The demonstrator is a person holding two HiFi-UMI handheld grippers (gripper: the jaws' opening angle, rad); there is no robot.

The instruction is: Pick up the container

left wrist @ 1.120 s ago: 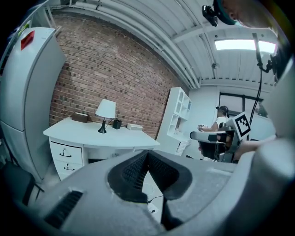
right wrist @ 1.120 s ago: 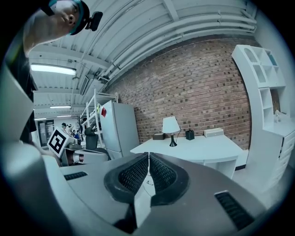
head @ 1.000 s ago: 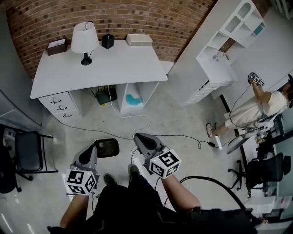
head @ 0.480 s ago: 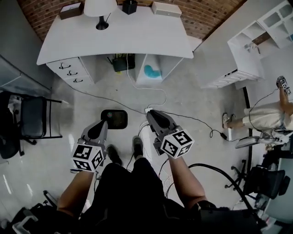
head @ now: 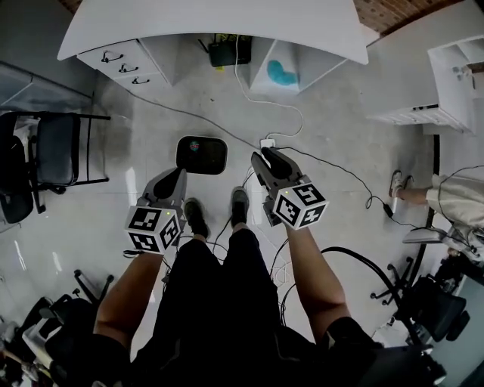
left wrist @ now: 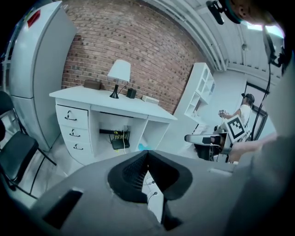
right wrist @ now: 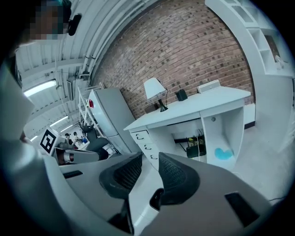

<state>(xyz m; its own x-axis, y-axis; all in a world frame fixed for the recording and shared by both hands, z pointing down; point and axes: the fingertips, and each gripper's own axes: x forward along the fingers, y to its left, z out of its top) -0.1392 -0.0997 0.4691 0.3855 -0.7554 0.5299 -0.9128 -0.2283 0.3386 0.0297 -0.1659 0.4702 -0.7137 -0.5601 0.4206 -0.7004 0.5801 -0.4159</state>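
Observation:
A small black container (left wrist: 131, 93) stands on the white desk (left wrist: 97, 99) beside a white lamp (left wrist: 119, 73); the right gripper view shows that black container (right wrist: 181, 95) too. It lies outside the head view, where only the desk's front edge (head: 227, 23) shows. Both grippers hang low in front of the person, over the floor and far from the desk. My left gripper (head: 180, 172) is shut with nothing in it (left wrist: 147, 152). My right gripper (head: 265, 155) has its jaws opening, with nothing between them (right wrist: 150, 159).
A flat black device (head: 202, 154) lies on the floor ahead of the person's feet. Cables (head: 302, 155) run across the floor. A black chair (head: 57, 147) stands left, a white shelf unit (head: 461, 75) right, and another person (head: 454, 198) far right. A white box (right wrist: 208, 86) sits on the desk.
The head view has tipped down, so the desk top with the lamp and container slid out of the top of the frame. The right jaws have parted. The left jaws stayed shut.

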